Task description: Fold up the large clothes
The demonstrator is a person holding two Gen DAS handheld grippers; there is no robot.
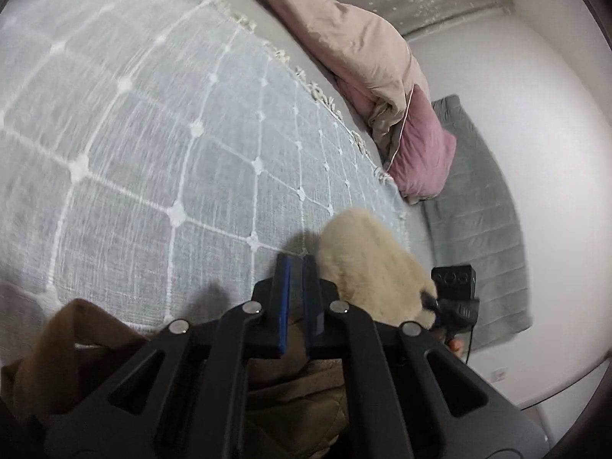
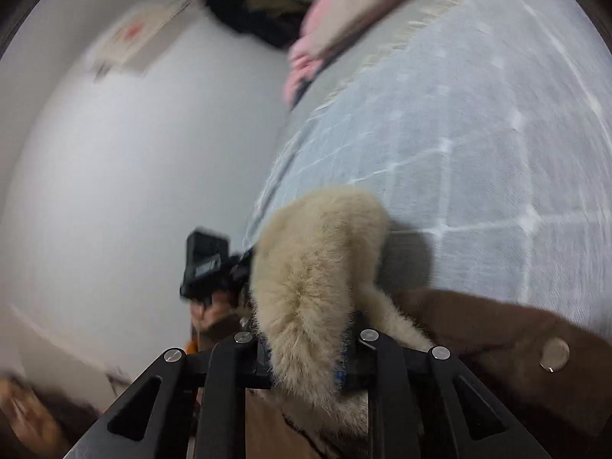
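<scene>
Over on the left, your left gripper (image 1: pixel 297 264) sits low above the bed, blue pads (image 1: pixel 284 306) drawn almost together with only a thin slit between them. Brown coat (image 1: pixel 61 344) cloth bunches under and behind the fingers, but nothing shows between the tips, so call those jaws closed on nothing you can see. Ahead of them spreads the blanket (image 1: pixel 153 134), pale blue-grey with a white grid and small tufts, fringe along its far edge. Just right of your pads, the coat's cream fur trim (image 1: pixel 367 256) humps up off the blanket. Past it, at the bed's edge, the other gripper's black body shows against the grey mat (image 1: pixel 482 206) on the floor. Further back, the pink duvet (image 1: pixel 359 46) lies heaped beside the blanket's fringe, with a mauve pillow (image 1: pixel 424 145) poking out below it.

Now the right wrist view, which is smeared with motion. Your right gripper (image 2: pixel 306 359) has the fur trim (image 2: pixel 317 267) running straight down between its fingers, and the jaws look clamped on it, though the fur hides the pads. Left of the fur, your left hand (image 2: pixel 210 310) holds the black left gripper. To the right, the brown coat (image 2: pixel 497 329) lies on the blanket (image 2: pixel 478 134), a round pale button (image 2: pixel 554 354) showing on it.
</scene>
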